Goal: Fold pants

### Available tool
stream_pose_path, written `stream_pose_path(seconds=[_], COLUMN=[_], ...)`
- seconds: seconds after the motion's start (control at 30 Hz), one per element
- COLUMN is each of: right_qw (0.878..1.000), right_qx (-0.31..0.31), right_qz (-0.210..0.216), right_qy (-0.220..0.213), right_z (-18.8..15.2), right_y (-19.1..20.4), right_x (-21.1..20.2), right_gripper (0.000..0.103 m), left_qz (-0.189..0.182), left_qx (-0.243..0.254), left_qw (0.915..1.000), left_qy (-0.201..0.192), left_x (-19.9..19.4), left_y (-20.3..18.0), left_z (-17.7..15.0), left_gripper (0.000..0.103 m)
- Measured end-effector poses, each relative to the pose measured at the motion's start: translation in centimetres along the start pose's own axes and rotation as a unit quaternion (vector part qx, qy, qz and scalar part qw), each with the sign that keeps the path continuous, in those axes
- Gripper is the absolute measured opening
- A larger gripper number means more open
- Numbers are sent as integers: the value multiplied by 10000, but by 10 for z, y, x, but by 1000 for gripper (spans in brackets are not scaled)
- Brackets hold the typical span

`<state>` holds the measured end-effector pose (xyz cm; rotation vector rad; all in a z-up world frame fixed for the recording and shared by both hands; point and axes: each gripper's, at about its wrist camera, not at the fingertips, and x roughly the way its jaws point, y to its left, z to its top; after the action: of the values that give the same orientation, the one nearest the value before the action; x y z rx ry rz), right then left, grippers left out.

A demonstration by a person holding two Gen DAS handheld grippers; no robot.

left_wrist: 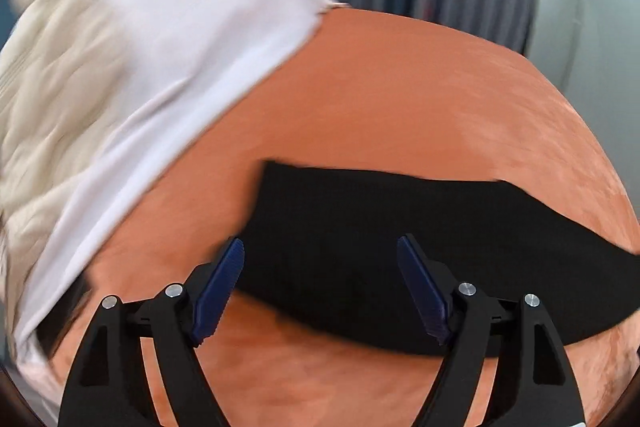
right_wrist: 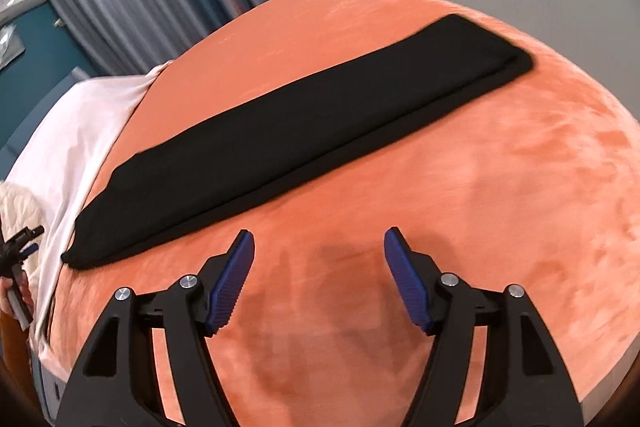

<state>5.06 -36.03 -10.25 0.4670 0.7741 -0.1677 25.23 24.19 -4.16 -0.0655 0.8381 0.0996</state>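
Black pants (right_wrist: 296,131), folded lengthwise on the orange bedspread (right_wrist: 480,207), lay ahead of both released, empty hand-held grippers (left_wrist: 320,291) (right_wrist: 318,283); soft, light, limp cloth, best pinched at an end corner

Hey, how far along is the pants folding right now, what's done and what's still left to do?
Done: the black pants lie flat on the orange blanket as one long narrow strip, apparently leg over leg. In hand: nothing. The left gripper hovers over one end and the right gripper over bare blanket beside the strip; both sets of jaws are open and empty. Left: probably folding the strip end to end into a shorter stack.
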Motion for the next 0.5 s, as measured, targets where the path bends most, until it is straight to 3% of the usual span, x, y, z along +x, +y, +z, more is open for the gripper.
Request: stream_pose_path(seconds=[0.13,0.27,0.37,0.47,0.5], right_qw=[9990,9959,9941,9920,9920], right_qx=[-22,-207,-463,-743,-811], right_qz=[-413,-823,-947,-1008,-970], right_qy=[-172,-306,-272,-123,-23], right_z=[38,100,138,165,169], right_y=[-42,-81,-92,-90,-91], right_x=[-1,17,43,77,87], right_gripper=[66,72,71,68,57], left_qz=[-35,-89,-138,67,86], left_qx=[405,409,277,323,395], left_qw=[9979,9946,9948,9963,9963], left_qy=[503,953,971,793,761], left_x=[49,83,86,77,73], left_y=[-77,-123,-145,-167,-174], left_z=[-7,-37,-52,-60,-63], left_gripper=[76,76,76,76,76])
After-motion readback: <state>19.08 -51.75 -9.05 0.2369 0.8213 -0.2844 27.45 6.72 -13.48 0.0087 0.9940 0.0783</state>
